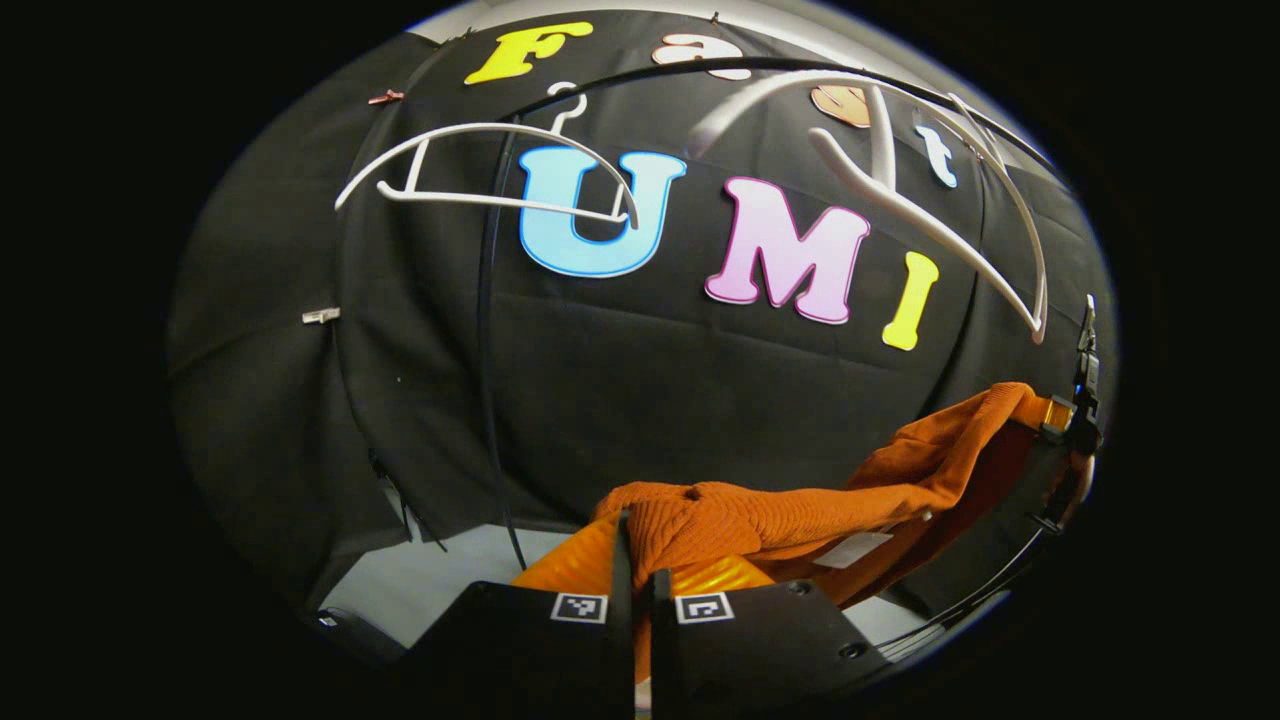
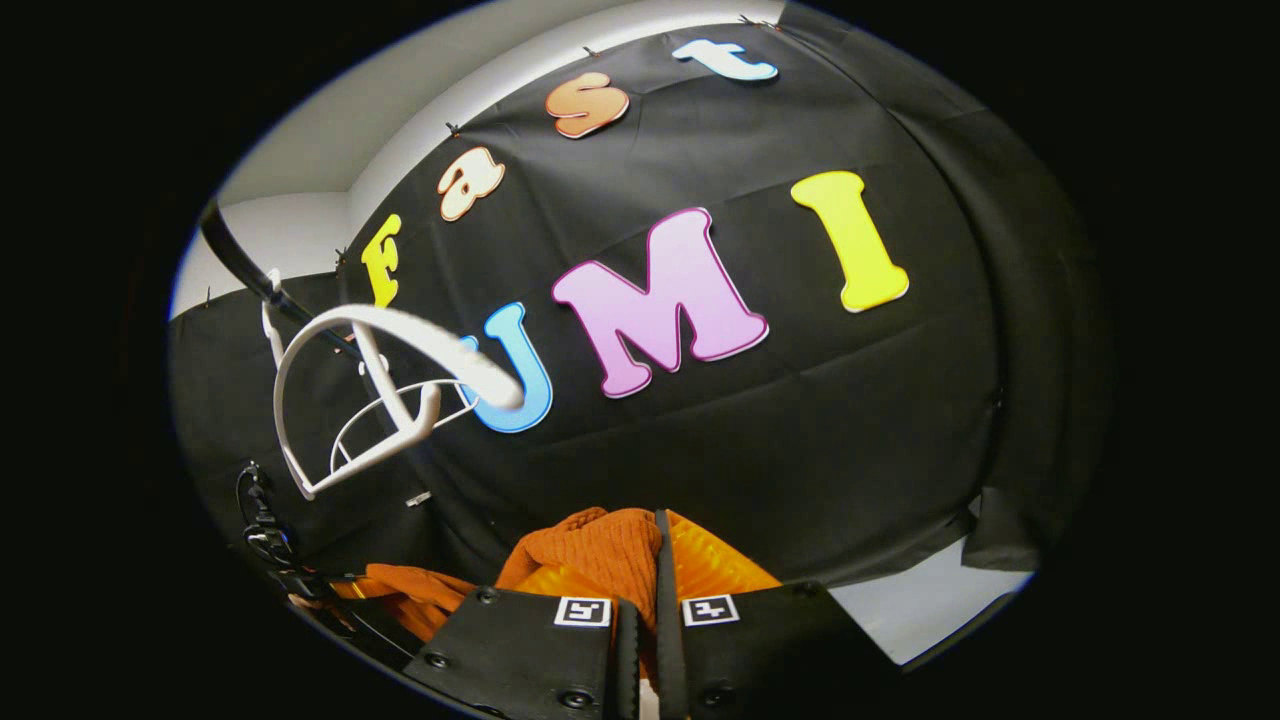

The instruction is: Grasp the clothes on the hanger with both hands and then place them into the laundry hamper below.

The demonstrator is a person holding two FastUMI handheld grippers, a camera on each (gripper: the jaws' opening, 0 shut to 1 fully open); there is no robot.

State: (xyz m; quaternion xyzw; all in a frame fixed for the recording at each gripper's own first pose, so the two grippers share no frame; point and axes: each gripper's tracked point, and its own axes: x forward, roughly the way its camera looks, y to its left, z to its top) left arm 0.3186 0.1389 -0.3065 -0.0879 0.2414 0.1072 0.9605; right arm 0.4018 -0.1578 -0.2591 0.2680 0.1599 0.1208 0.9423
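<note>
Garment, an orange knit, is stretched between the two hand-held grippers, clear of the white hangers above it.

Left gripper view: left hand-held gripper is seen at bottom centre, fingers drawn close together with a fold of the orange knit pinched between them. From there the fabric runs up and to the right to the other hand-held gripper at the right edge, where its far end is held; a pale tag is seen on the underside of the cloth. One white hanger is hung on a dark rail at upper left, bare. A second white hanger is seen closer to the camera at upper right, tilted and blurred, also bare.

Right gripper view: right hand-held gripper is seen at bottom centre, fingers nearly closed, with a bunch of the orange knit clamped between them. The cloth is trailed down to the left toward the other gripper's dark frame and cables. A white hanger is seen at left on the rail, tilted, with nothing on it; another hanger is seen behind it, partly hidden.

Grey floor is visible below the black backdrop. Hamper cannot be made out.
</note>
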